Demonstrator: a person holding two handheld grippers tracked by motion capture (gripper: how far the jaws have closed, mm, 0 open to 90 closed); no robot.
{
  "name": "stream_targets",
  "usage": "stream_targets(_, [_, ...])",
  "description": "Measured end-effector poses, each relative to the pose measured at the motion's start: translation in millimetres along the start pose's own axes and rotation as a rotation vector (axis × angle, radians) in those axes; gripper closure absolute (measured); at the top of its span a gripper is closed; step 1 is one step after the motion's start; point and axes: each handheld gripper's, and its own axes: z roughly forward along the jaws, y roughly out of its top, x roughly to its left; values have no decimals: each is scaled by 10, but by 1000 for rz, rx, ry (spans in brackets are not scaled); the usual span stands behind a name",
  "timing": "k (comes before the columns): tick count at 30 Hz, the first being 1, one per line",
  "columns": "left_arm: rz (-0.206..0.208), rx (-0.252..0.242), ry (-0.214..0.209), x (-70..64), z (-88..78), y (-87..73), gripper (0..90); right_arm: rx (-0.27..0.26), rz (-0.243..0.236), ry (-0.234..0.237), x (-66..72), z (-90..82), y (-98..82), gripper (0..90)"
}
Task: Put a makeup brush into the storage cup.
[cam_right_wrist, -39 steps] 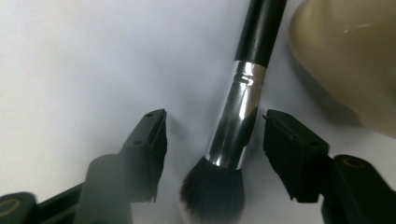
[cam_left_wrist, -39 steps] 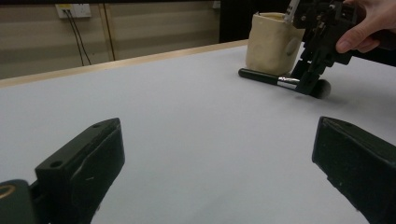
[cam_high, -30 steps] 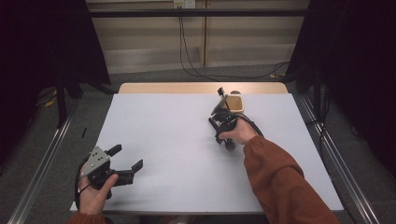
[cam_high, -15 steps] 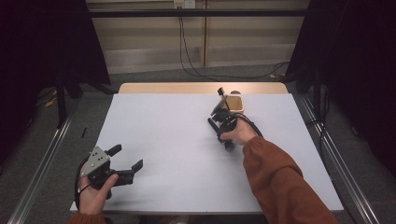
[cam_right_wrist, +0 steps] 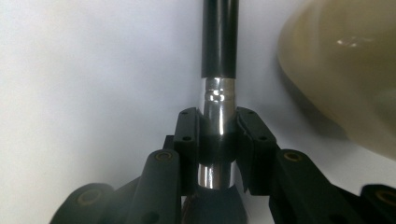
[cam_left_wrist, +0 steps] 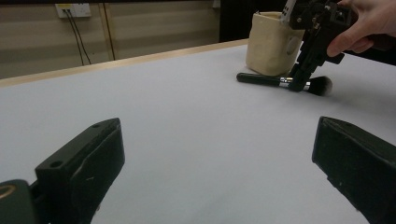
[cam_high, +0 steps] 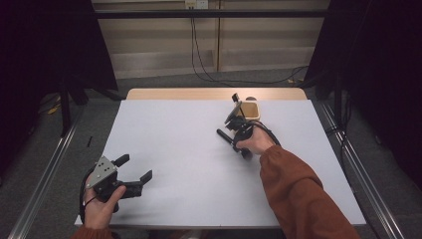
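A: Nearest?
B: The left gripper [cam_high: 130,175] rests on the tabletop [cam_high: 189,164], fingers [cam_left_wrist: 81,163] wide apart, nothing between them.
A: Farther out?
B: The right gripper [cam_right_wrist: 218,140] has just been closing; its fingers [cam_right_wrist: 187,135] now clamp the silver collar of the brush [cam_left_wrist: 280,82], which lies on the tabletop just beside the cream pot [cam_left_wrist: 271,44].
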Motion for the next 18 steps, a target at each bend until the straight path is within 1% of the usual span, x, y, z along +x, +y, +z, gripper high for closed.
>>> stream_targets(3, [-2, -1, 4, 2, -1, -1, 24, -8, 5, 8, -6, -32, -18, 722])
stream_targets(7, [0, 0, -1, -4, 4, -1, 24, -36, -5, 26, -40, -84, -51, 722])
stream_targets(8, [3, 2, -1, -2, 6, -1, 25, -41, -13, 26, -46, -100, -62, 722])
stream_targets(10, [4, 3, -2, -2, 8, -1, 24, -73, -34, 47, -53, -130, -82, 722])
stream_targets(12, [5, 3, -2, -2, 10, -1, 25, -92, -41, 58, -60, -150, -106, 722])
stream_targets(13, [5, 4, -2, -2, 10, -1, 25, -102, -35, 61, -62, -159, -117, 722])
stream_targets(14, [5, 4, -2, -2, 11, -1, 24, -107, -43, 65, -77, -165, -131, 722])
stream_targets(15, [4, 3, -2, -3, 11, 0, 24, -112, -30, 68, -75, -170, -145, 722])
stream_targets(17, [5, 4, -1, -2, 12, 0, 25, -131, -38, 75, -97, -177, -175, 722])
stream_targets(18, [5, 5, -1, -2, 13, 0, 24, -141, -32, 82, -102, -184, -191, 723])
